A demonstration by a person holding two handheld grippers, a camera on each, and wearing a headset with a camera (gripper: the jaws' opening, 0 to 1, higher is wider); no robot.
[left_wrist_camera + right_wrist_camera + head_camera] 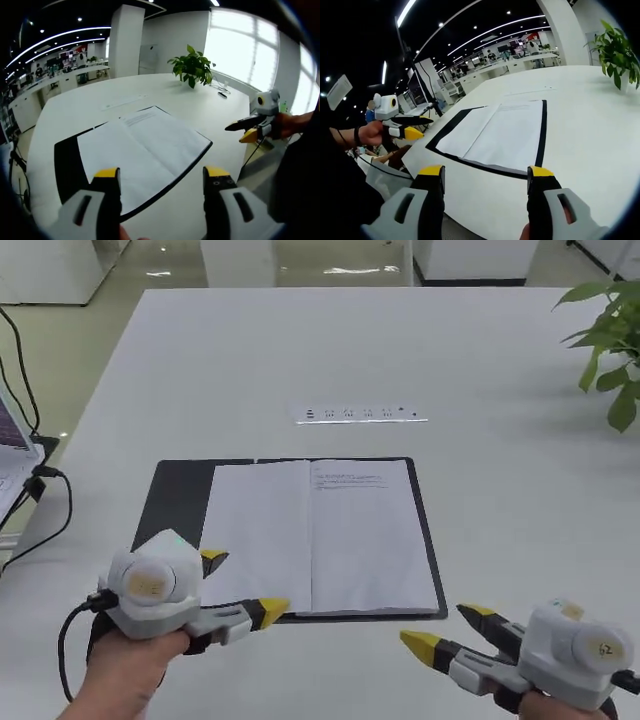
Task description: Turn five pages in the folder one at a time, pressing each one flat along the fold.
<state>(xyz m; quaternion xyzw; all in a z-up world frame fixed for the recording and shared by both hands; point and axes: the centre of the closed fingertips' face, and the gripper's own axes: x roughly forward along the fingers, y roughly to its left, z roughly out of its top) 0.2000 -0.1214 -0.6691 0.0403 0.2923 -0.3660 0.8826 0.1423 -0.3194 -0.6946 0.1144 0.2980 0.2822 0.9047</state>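
- A laptop (8,445) sits at the far left edge of the head view, partly cut off. Black cables (58,512) run from it along the left side of the white table (480,380).
- The left gripper (243,583) is held in a hand (125,672) at the near left, by the folder's front left corner. Its yellow-tipped jaws stand apart with nothing between them. In the head view the lower tip overlaps the folder's front edge; contact cannot be told.
- The folder (180,500) lies open and flat on the table, centred in front of the person, with its near edge close to the table's near edge.
- A flat white socket strip (360,414) lies on the table beyond the folder, well apart from it.
- The right gripper (443,625) is at the near right, just off the folder's front right corner and not touching it. Its jaws stand apart and grip nothing.
- A green plant (612,345) stands at the far right of the table, well apart from the folder.
- Nothing lies on the folder or on the table between it and either gripper.
- Folder contents, left to right:
- A bare black strip of the inner cover is exposed at the left.
- The left page (260,540) is white and blank and lies flat.
- The fold runs straight down the middle.
- The right page (372,550) is white, with a few lines of small print at its top, too small to read.
- A thin black border of cover shows along the right and near edges.
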